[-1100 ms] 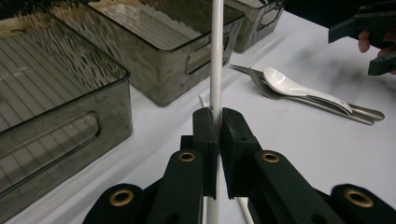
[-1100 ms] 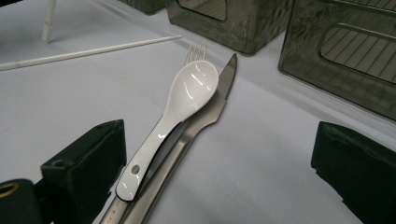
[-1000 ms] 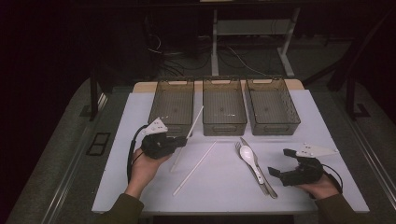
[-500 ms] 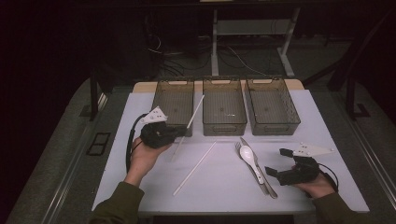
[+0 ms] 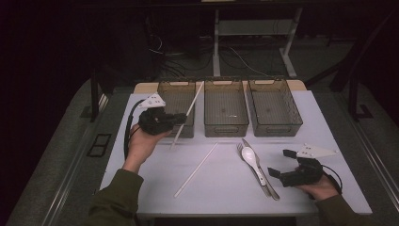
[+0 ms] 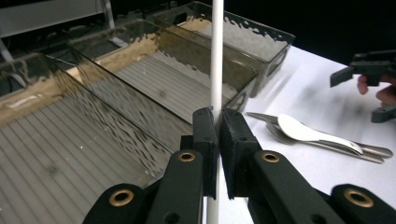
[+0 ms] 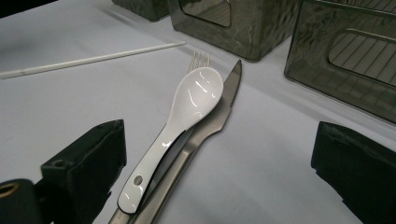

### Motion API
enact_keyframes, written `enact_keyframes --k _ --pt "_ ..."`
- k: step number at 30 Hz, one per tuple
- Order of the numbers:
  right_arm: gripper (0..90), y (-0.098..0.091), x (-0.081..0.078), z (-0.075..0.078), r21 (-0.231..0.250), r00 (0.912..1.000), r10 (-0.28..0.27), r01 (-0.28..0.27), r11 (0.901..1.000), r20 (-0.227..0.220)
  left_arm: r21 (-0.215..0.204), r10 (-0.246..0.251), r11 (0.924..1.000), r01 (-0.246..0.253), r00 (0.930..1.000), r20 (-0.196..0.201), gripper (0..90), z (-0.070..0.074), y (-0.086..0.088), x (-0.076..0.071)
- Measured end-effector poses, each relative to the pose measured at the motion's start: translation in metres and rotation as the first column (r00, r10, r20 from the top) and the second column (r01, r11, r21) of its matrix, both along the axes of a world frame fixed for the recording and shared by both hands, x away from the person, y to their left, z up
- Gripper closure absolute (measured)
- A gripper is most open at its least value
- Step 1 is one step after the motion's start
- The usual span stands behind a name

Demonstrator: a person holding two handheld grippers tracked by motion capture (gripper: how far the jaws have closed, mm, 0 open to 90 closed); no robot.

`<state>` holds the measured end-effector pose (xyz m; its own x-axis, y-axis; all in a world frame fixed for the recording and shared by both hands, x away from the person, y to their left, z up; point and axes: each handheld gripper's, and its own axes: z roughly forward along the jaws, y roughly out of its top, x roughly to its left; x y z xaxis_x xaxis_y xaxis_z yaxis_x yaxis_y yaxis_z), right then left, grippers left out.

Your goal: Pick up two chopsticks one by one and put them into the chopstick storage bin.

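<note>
L gripper (image 5: 181,117) clamps straw (image 5: 188,114), over bin rim (image 5: 176,84)

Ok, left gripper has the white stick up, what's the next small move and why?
Probably carry it over the left bin and lower it in: the left gripper is shut on the white stick, which hangs tilted at that bin's rim while the right gripper rests open.

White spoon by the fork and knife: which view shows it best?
The right gripper view: the white spoon lies close, on top of the fork and knife. The high view shows it small; the left gripper view shows it far off and side-on.
</note>
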<state>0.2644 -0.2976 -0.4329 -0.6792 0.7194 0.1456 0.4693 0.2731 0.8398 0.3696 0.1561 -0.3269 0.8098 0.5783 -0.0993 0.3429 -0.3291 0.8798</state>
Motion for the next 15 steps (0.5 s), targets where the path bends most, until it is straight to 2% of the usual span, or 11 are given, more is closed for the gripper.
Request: enact_keyframes --k 6,9,12,15 --pt "3.3 0.0 0.0 0.0 -0.004 1.0 0.001 -0.001 1.0 -0.003 0.023 0.013 0.9996 -0.014 0.9997 0.022 84.1 0.01 -0.002 0.018" --pt "3.3 0.0 -0.001 0.0 -0.008 1.0 -0.002 0.002 1.0 -0.003 0.037 0.037 0.9986 -0.039 0.9987 0.034 84.1 0.016 0.0 0.029" --pt "3.3 -0.001 -0.001 0.001 -0.009 1.0 -0.002 0.002 1.0 0.0 0.022 0.066 0.9975 -0.067 0.997 0.039 84.1 0.023 0.007 0.044" --pt "3.3 -0.001 -0.001 0.001 -0.008 1.0 -0.001 0.001 1.0 0.0 0.021 0.081 0.9964 -0.082 0.9958 0.042 84.1 0.026 0.011 0.052"
